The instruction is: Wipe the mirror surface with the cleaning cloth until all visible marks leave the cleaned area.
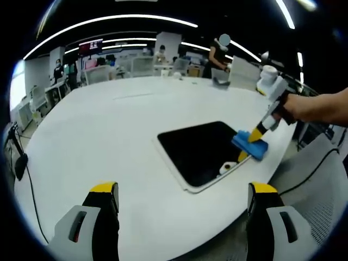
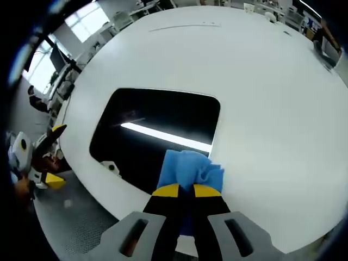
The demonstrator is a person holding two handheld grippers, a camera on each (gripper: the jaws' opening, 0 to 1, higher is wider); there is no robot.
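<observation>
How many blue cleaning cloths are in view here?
1. The blue cleaning cloth is pinched in the right gripper, at the edge of the dark rectangular mirror on the white table.

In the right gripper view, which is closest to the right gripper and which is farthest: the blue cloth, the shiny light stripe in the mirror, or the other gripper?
1. Blue cloth, clamped in the right gripper.
2. Light stripe, just beyond on the mirror.
3. Left gripper, off the table's left edge.

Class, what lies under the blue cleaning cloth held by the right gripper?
The blue cleaning cloth rests on the dark rectangular mirror's edge, on the white table. Marks beneath it are covered.
</observation>
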